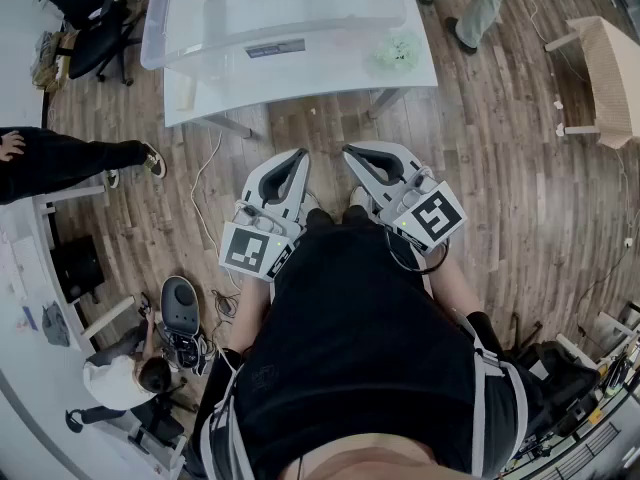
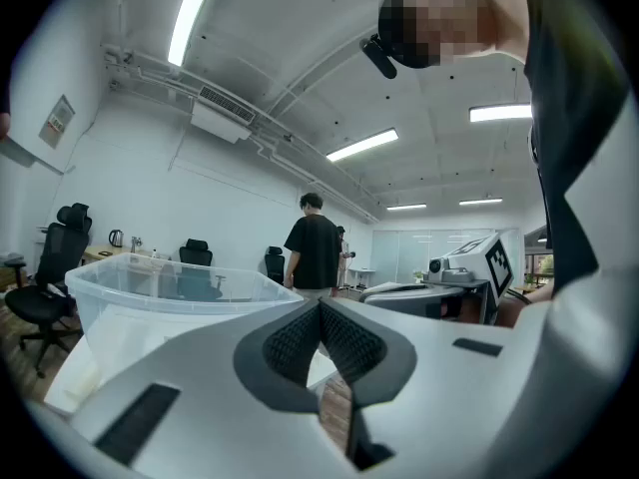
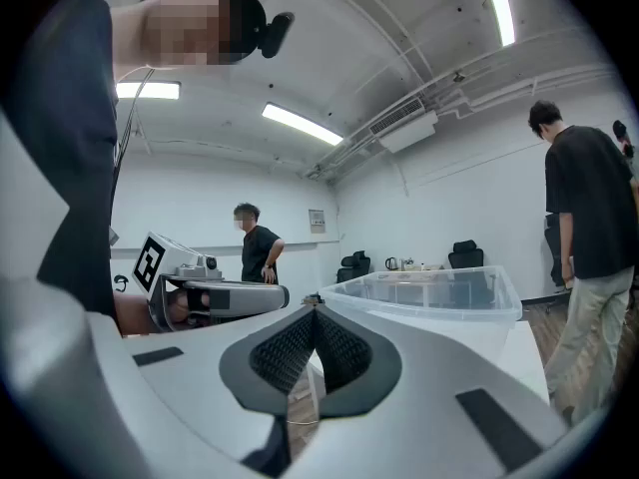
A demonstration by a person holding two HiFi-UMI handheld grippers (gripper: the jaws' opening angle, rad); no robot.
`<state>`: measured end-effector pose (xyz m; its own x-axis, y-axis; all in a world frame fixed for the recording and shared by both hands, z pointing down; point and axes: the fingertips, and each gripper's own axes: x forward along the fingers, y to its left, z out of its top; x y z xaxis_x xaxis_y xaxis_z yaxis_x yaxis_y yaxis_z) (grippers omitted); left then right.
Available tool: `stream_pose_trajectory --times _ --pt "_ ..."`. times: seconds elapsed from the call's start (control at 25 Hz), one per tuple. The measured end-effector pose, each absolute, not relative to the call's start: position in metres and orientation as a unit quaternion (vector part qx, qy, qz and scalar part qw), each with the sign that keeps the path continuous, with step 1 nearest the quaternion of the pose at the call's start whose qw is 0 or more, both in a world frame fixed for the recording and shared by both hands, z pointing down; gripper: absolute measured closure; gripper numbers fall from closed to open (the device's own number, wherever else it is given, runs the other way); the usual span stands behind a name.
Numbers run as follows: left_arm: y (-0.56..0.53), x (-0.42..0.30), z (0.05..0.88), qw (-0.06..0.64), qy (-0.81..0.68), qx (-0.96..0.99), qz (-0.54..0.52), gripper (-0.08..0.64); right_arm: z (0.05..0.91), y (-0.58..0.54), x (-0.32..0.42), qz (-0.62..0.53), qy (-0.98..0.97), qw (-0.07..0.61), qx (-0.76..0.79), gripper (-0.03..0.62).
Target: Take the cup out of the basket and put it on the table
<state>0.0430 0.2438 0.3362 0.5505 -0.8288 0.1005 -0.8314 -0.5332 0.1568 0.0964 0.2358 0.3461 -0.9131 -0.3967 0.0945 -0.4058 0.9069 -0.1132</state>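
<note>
A clear plastic basket (image 1: 270, 13) stands on the white table (image 1: 420, 73) ahead of me; it also shows in the left gripper view (image 2: 170, 287) and the right gripper view (image 3: 429, 292). A pale green thing (image 1: 397, 53) lies by the basket's near right corner; I cannot tell whether it is the cup. My left gripper (image 1: 298, 155) and right gripper (image 1: 350, 153) are held side by side close to my body, short of the table edge. Both are shut and hold nothing, with the left gripper (image 2: 319, 307) and right gripper (image 3: 314, 312) pads meeting at the tips.
Wooden floor with loose cables lies between me and the table. Office chairs (image 1: 90, 8) stand at the far left, a wicker piece (image 1: 612, 68) at the far right. Bystanders stand nearby (image 2: 317, 252) (image 3: 589, 218); another person crouches at lower left (image 1: 125, 378).
</note>
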Motion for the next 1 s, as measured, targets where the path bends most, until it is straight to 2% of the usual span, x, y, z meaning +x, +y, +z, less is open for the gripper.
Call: stream_pose_trajectory --times 0.64,1.0 --pt "0.247 0.028 0.336 0.090 -0.467 0.880 0.009 0.542 0.342 0.239 0.078 0.075 -0.976 0.015 0.203 0.577" --pt "0.257 -0.003 0.335 0.086 -0.449 0.889 0.013 0.541 0.341 0.243 0.049 0.078 -0.969 0.015 0.235 0.577"
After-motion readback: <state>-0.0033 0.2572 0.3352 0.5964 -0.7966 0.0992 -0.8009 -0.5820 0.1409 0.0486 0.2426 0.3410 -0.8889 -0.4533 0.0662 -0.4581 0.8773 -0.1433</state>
